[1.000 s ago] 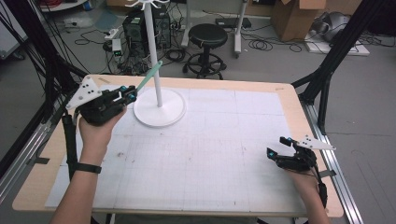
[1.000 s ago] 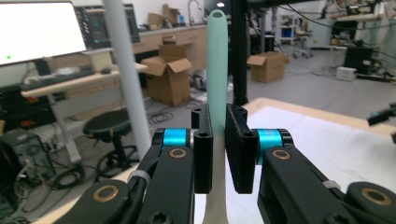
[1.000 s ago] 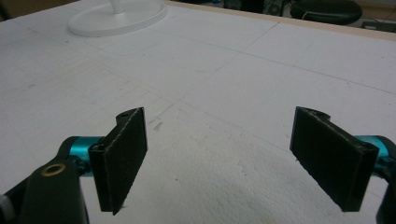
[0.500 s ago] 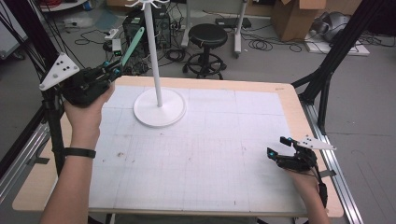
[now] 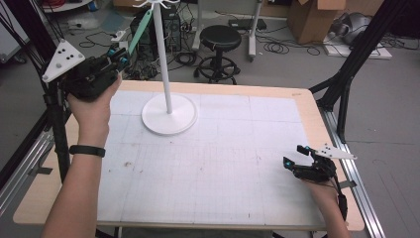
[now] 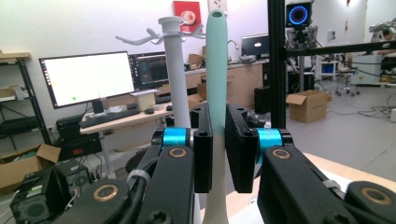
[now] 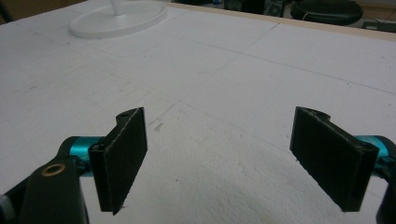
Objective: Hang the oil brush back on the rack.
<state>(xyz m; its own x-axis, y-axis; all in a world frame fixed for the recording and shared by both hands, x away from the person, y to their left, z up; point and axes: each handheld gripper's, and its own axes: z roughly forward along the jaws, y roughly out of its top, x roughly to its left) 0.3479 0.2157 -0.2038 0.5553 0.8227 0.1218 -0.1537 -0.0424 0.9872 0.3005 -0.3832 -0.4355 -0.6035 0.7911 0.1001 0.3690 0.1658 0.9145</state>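
Note:
My left gripper point(image 5: 118, 53) is raised at the table's far left, shut on a long mint-green handle point(image 5: 140, 28) that points up and toward the white stand point(image 5: 163, 59). In the left gripper view the handle point(image 6: 217, 70) rises between the two black pads of my left gripper point(image 6: 217, 149), with a hole at its tip, level with the stand's hooks point(image 6: 161, 35). The stand's round base point(image 5: 169, 114) rests on the white mat. My right gripper point(image 5: 293, 157) rests low near the right edge, open and empty; its pads point(image 7: 120, 154) stand wide apart over the mat.
The white gridded mat point(image 5: 208, 168) covers the wooden table point(image 5: 307, 106). A black frame post point(image 5: 57, 124) stands at the left edge, another point(image 5: 346, 74) at the right. A black stool point(image 5: 220, 42) and cables lie on the floor beyond the table.
My left hand has risen with the green handle, first swinging left, then back toward the stand, and the handle's tip now sits near the stand's top. The right gripper has stayed still.

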